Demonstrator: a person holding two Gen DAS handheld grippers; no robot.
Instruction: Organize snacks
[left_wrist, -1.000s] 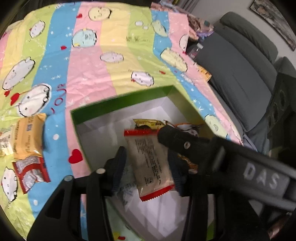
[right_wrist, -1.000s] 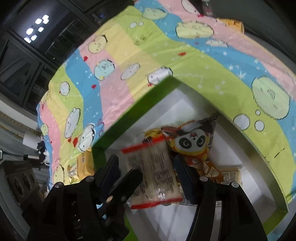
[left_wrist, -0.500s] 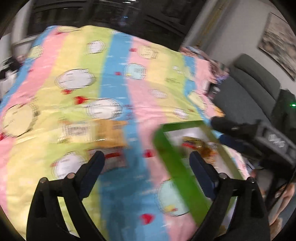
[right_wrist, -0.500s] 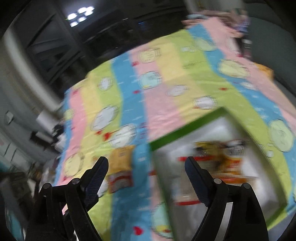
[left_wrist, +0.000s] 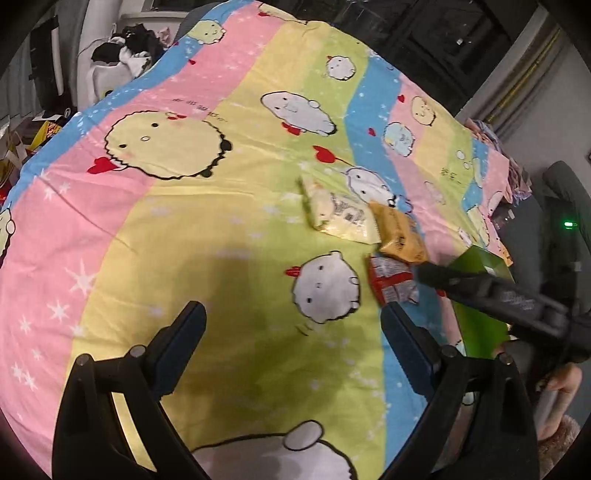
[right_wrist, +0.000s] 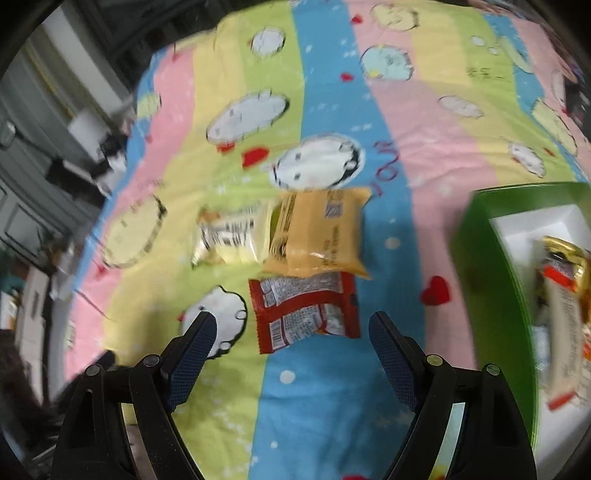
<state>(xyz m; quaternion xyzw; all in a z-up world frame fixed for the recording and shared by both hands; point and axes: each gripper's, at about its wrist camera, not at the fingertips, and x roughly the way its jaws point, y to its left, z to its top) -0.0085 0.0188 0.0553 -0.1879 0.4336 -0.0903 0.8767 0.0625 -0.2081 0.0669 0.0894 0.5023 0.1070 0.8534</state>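
Three loose snack packets lie together on the striped cartoon bedsheet: a pale yellow packet, an orange packet and a red packet. My left gripper is open over bare sheet, short of the packets, with nothing between its fingers. My right gripper is open too, and the red packet lies just beyond its fingertips, untouched. The green box with a white inside stands to the right and holds several packets. The right gripper's black body reaches in front of the box.
The bed's far left edge drops off to a cluttered floor with dark clothes. A grey sofa stands beyond the right side. A person's hand shows at the lower right.
A second ago both grippers were over the box around a red-edged packet. Both have opened wide and swung left, away from the box, to the loose packets on the sheet.
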